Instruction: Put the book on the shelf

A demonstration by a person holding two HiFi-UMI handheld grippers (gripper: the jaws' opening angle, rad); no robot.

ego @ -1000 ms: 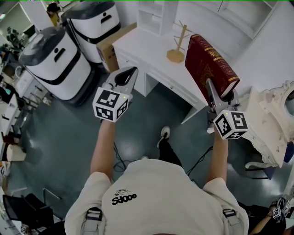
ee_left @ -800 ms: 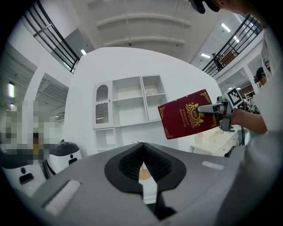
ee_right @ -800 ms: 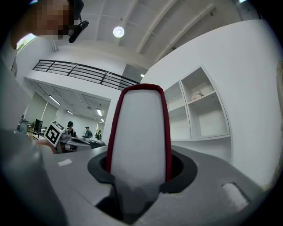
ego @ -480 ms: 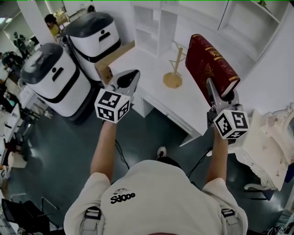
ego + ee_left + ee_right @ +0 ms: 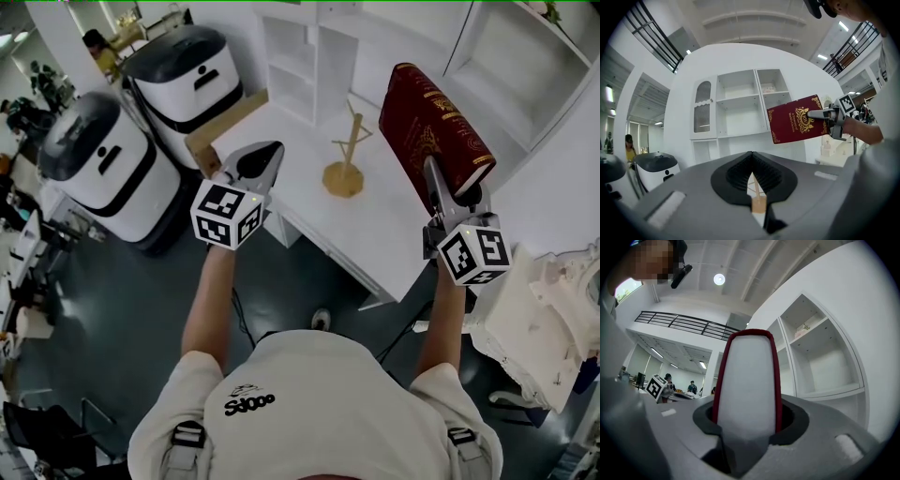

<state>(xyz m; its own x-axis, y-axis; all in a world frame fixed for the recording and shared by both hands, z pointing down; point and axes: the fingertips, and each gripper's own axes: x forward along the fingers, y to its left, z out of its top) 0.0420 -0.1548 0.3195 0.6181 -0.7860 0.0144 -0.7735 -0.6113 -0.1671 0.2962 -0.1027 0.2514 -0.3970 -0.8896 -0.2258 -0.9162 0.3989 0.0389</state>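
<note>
The book (image 5: 427,117), a thick dark-red hardcover with gilt ornament and a smooth white page block, stands clamped in the jaws of the right gripper (image 5: 453,192) over the right end of the white desk (image 5: 300,131), near the boxy white shelf (image 5: 511,56). The left gripper (image 5: 255,161) has its tapered grey jaws closed together on nothing. Since a second ago both grippers have advanced over the desk, and the slim wooden peg stand (image 5: 344,164) now sits between them.

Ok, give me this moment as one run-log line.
right gripper: shut on red book, held in air | left gripper: shut, empty | white shelf: ahead, red book not yet on it
</note>
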